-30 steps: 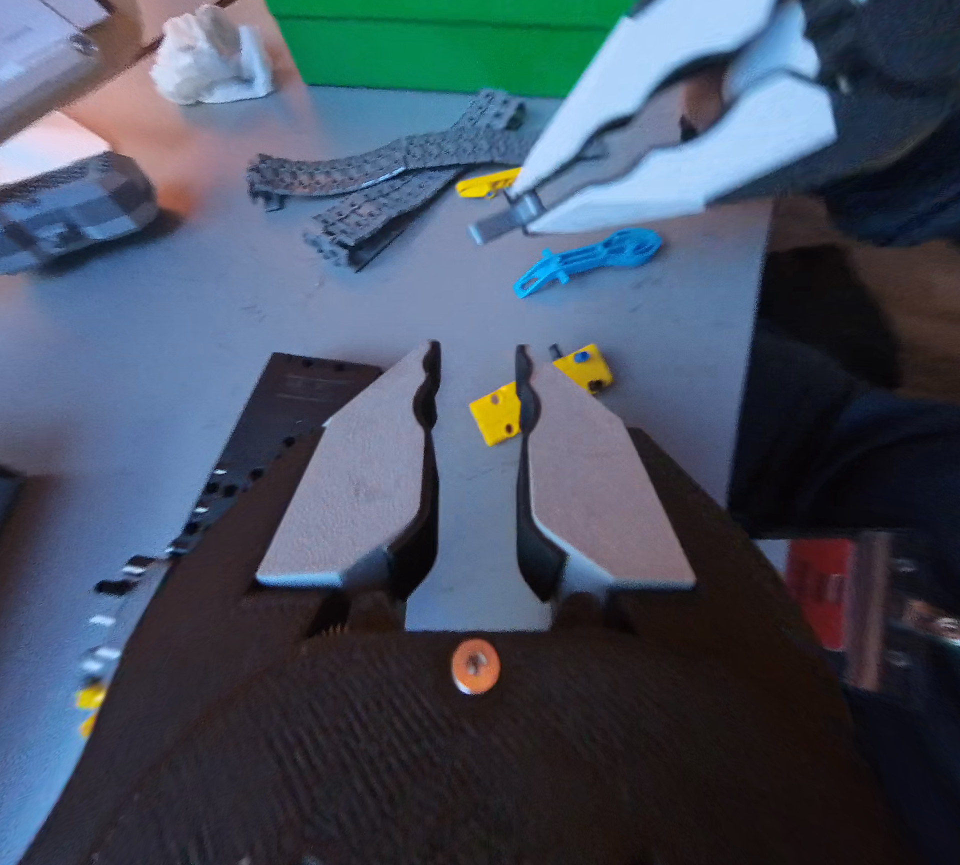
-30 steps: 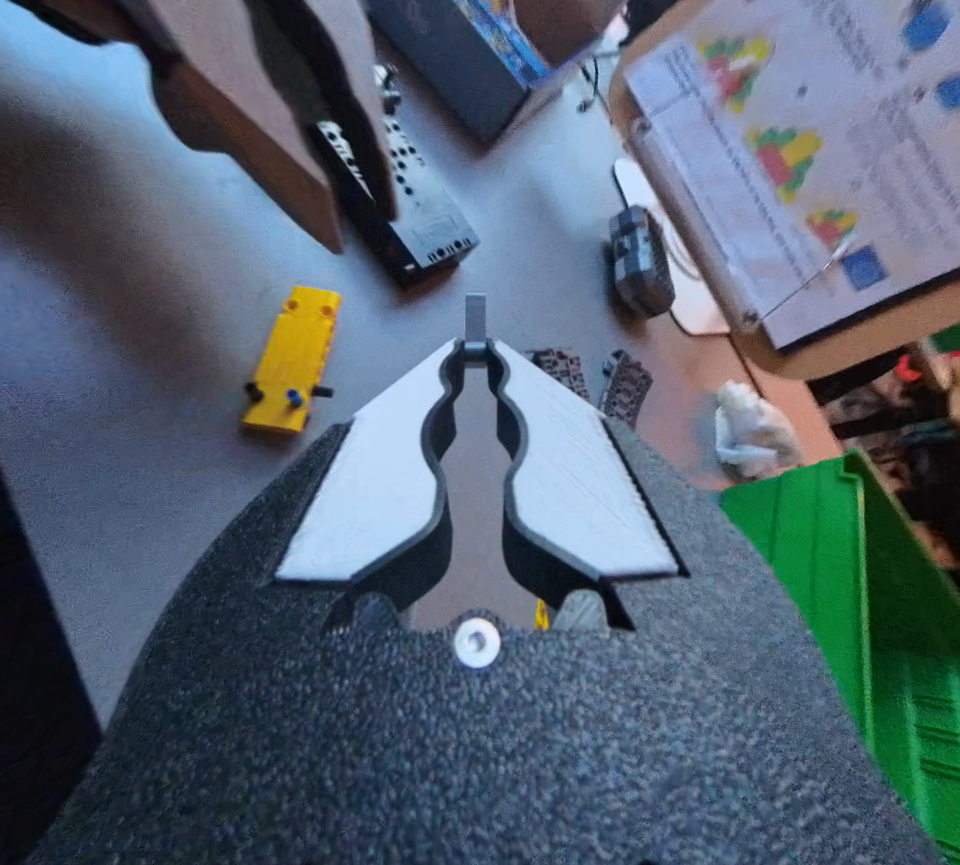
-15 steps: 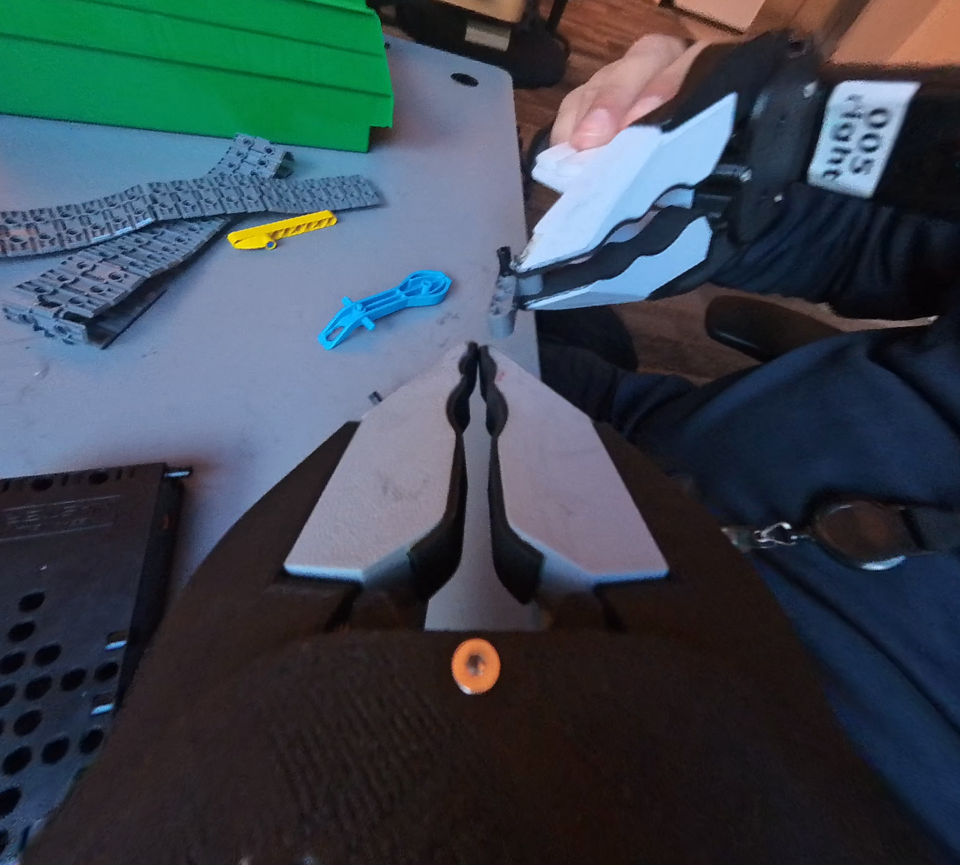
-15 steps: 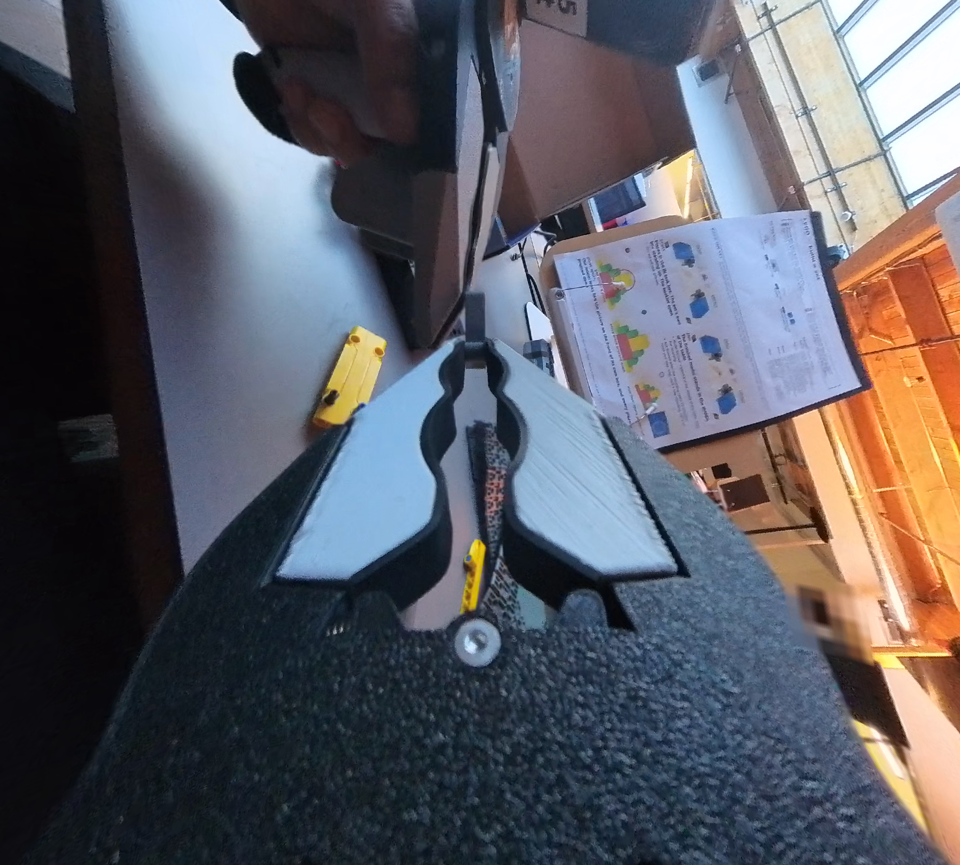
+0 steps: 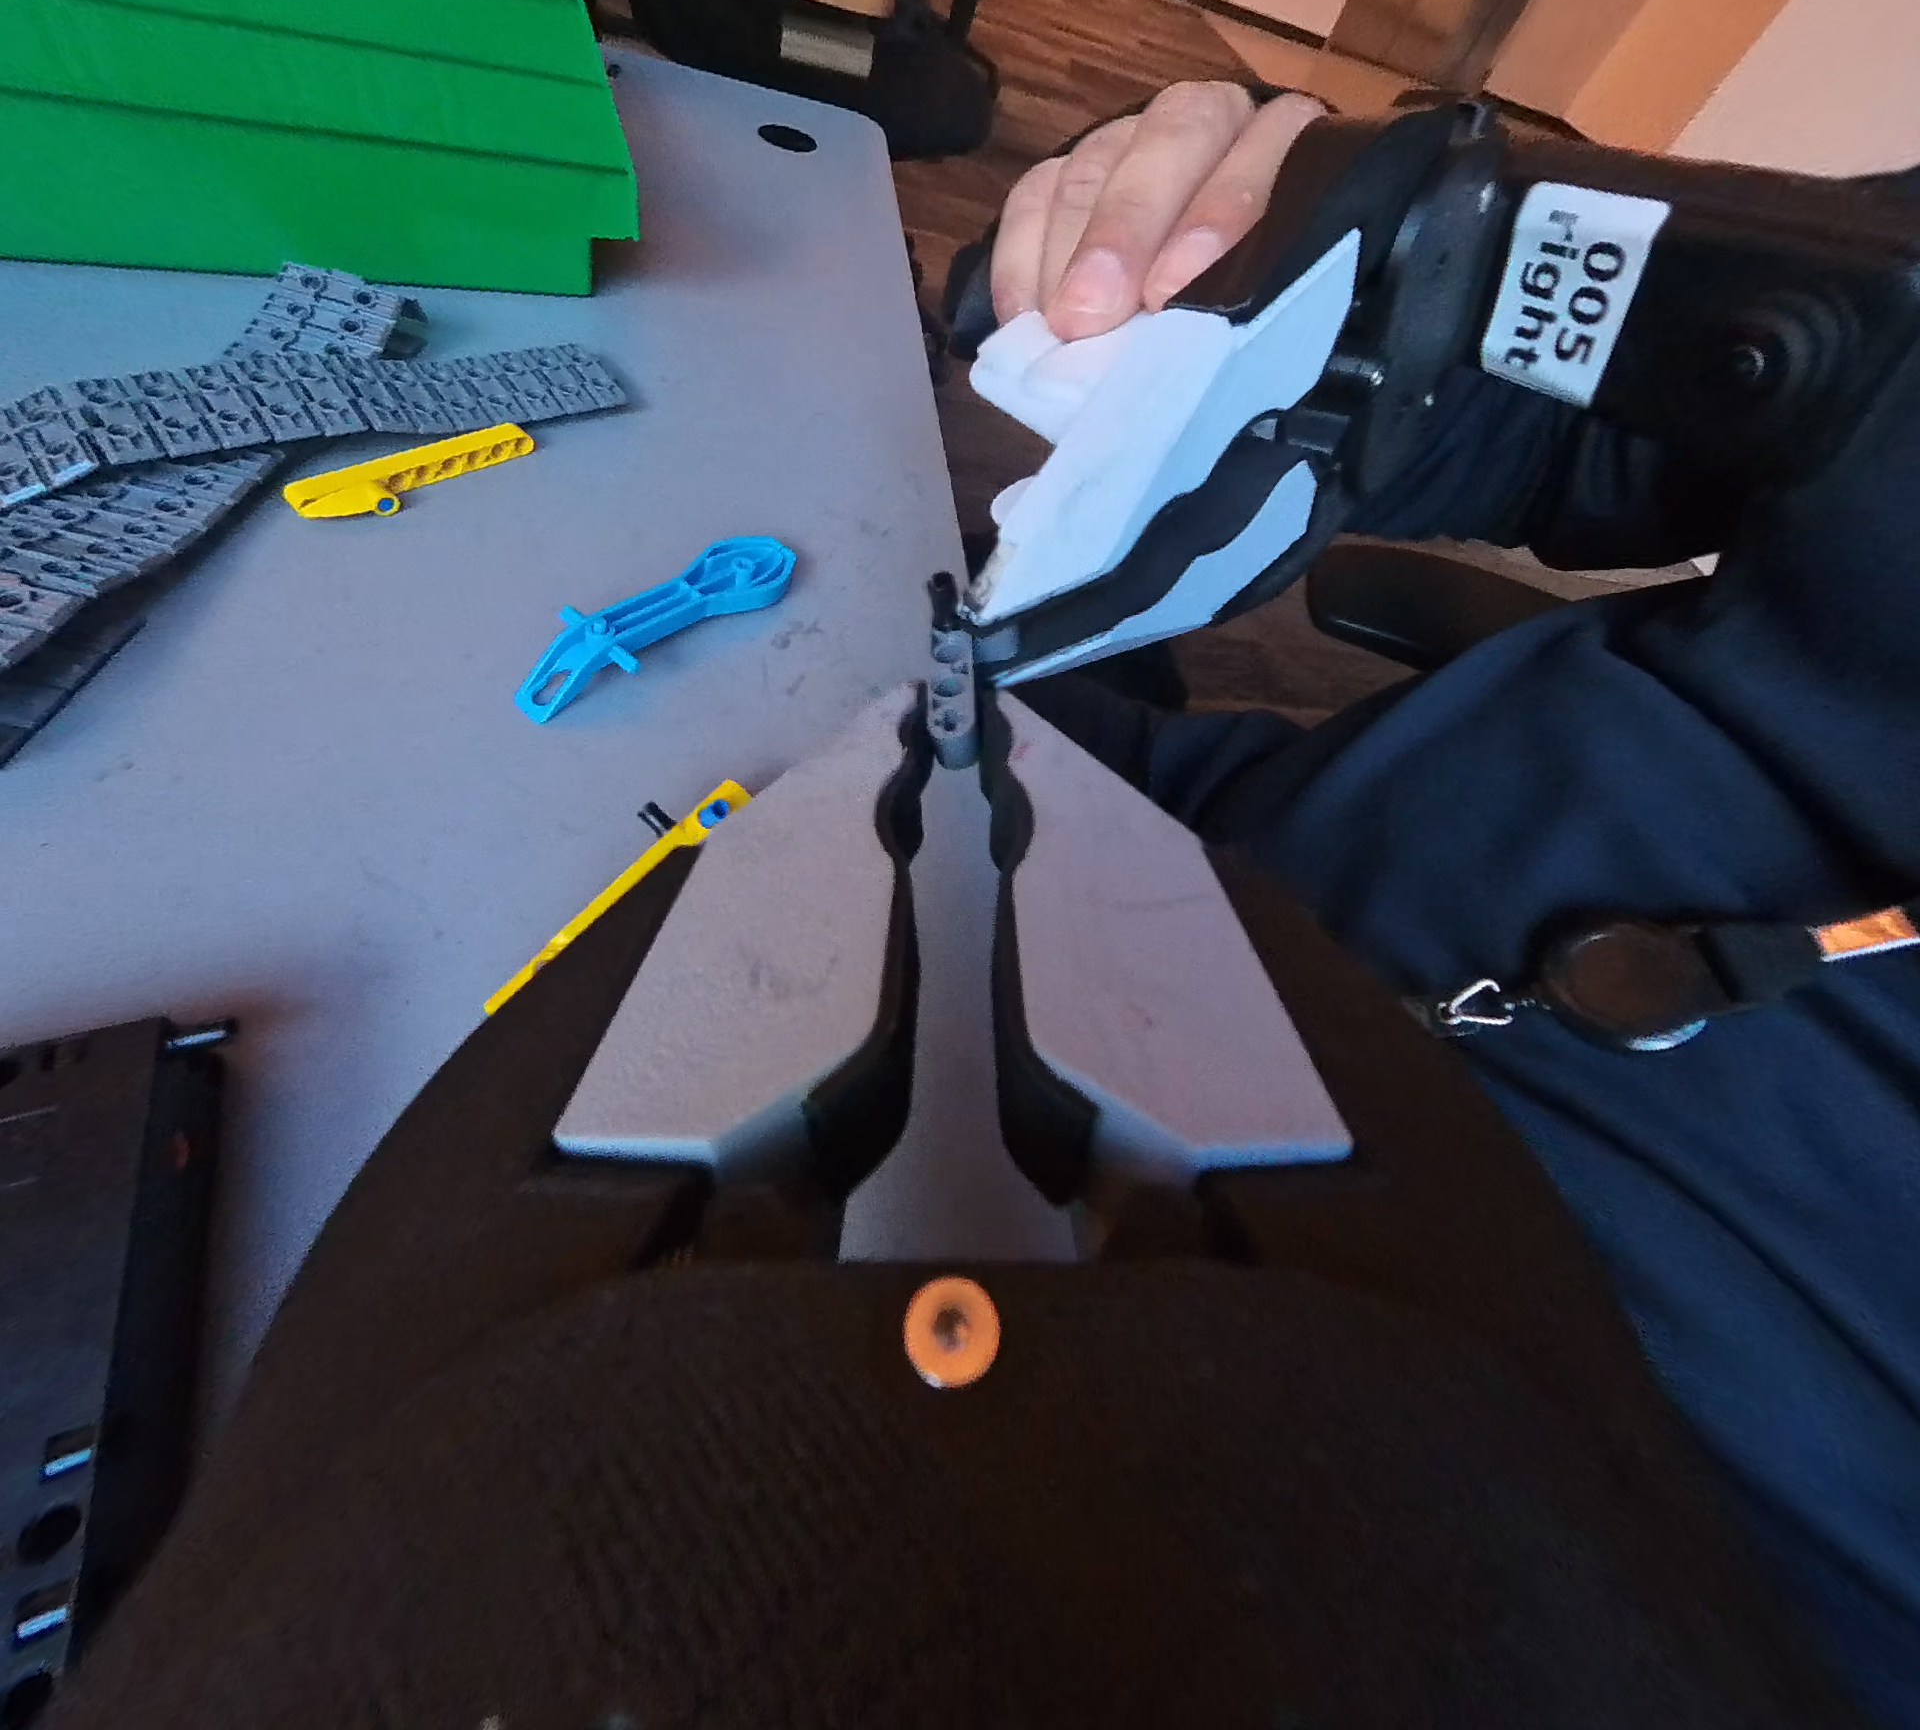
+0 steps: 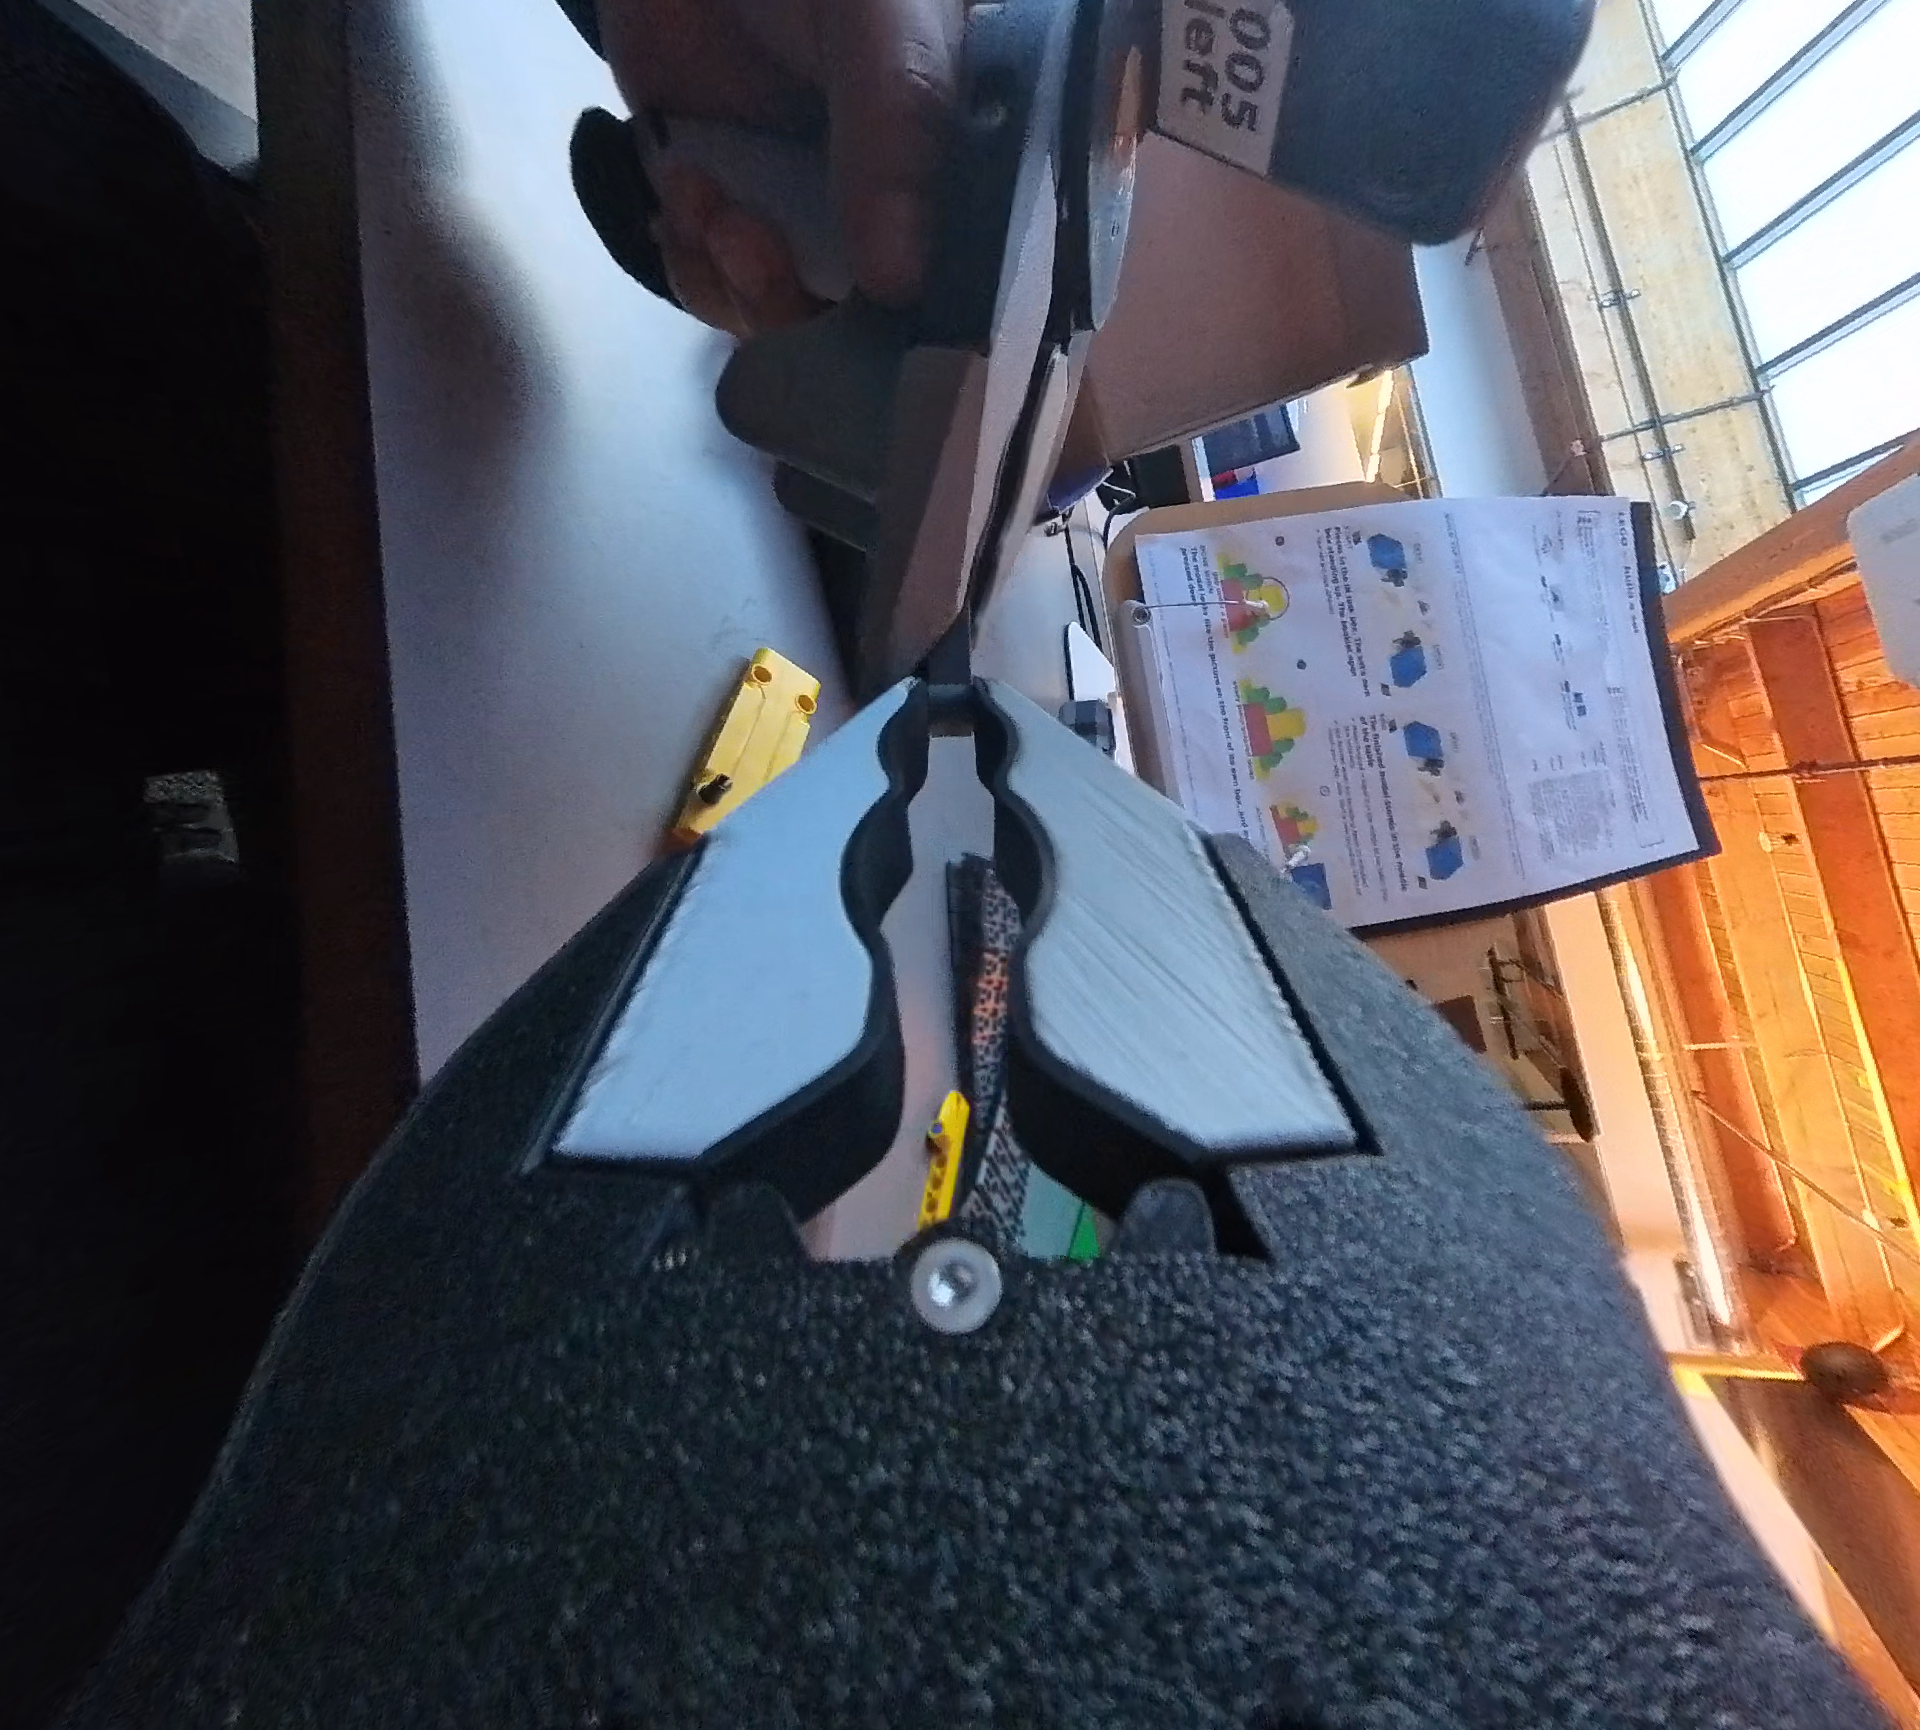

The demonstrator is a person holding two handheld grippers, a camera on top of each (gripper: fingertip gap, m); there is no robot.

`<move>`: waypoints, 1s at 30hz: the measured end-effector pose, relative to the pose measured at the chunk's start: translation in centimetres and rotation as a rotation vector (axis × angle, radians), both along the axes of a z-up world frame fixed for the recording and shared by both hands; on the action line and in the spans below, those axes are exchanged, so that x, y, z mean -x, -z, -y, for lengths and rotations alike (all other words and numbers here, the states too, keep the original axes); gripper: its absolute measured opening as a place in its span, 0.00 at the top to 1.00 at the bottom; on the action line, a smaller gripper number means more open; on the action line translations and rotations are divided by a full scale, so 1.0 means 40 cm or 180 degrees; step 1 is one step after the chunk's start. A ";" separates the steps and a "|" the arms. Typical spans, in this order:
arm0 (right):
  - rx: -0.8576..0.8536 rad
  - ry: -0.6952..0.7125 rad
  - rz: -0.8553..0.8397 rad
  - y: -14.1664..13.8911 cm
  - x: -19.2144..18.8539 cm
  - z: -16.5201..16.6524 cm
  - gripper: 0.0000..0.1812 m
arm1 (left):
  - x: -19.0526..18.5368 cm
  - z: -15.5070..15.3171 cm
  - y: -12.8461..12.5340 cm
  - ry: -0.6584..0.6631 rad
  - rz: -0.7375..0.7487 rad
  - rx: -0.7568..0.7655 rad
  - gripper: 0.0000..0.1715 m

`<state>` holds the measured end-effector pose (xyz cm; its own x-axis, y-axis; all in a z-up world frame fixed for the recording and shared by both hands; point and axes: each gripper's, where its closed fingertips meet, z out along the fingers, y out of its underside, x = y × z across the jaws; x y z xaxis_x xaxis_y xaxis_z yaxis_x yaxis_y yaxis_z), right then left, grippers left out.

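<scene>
Beyond the tabletop (image 5: 727, 309) edge, the left gripper (image 5: 951, 730) has now closed its jaws on the grey beam (image 5: 951, 693), which the right gripper (image 5: 977, 636) still pinches; earlier they were apart.

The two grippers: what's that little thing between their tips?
A small gray beam with holes, held by the left gripper and right gripper; seen in left wrist view.

Green bin (image 5: 291, 70); blue part (image 5: 655, 620); grey tracks (image 5: 208, 423)

bin (image 5: 291, 122) behind track strips (image 5: 312, 392), wrench-shaped piece (image 5: 655, 620) right of strips
</scene>
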<state>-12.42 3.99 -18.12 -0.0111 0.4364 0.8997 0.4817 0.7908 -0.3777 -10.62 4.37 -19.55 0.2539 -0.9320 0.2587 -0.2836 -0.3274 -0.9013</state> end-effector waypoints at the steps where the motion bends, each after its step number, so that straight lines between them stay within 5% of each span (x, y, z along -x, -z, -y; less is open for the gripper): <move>1: 0.0000 -0.0033 0.0009 0.004 -0.002 0.004 0.98 | -0.001 0.004 0.001 0.0030 0.0000 0.0020 0.97; 5: -0.0019 -0.0097 0.0102 0.011 -0.017 0.007 0.97 | -0.003 0.012 0.001 0.0087 0.0080 0.0188 0.90; 14: 0.0152 0.0064 0.0026 0.027 -0.029 -0.026 0.97 | -0.005 -0.021 0.021 -0.0202 -0.0103 -0.0054 0.97; 18: 0.1214 0.0186 -0.0467 0.020 -0.059 -0.067 0.93 | 0.020 -0.054 0.032 -0.0495 -0.0451 -0.0490 0.97; 20: 0.2041 0.0278 -0.0745 0.025 -0.073 -0.093 1.00 | 0.014 -0.050 0.022 -0.0491 -0.0370 -0.0497 0.97; 24: 0.3727 0.0072 -0.1058 0.017 -0.051 -0.078 0.83 | 0.002 -0.052 0.014 -0.0507 -0.0235 -0.0490 0.97; 30: 0.4597 -0.0236 -0.1376 -0.025 -0.030 -0.071 0.93 | 0.000 -0.056 -0.003 -0.0602 -0.0172 -0.0647 0.97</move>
<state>-11.21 6.81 -17.13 0.0736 0.9338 -0.3501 0.1102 -0.3565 -0.9278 -10.62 6.61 -19.42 0.4367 -0.8981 0.0527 -0.2840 -0.1933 -0.9391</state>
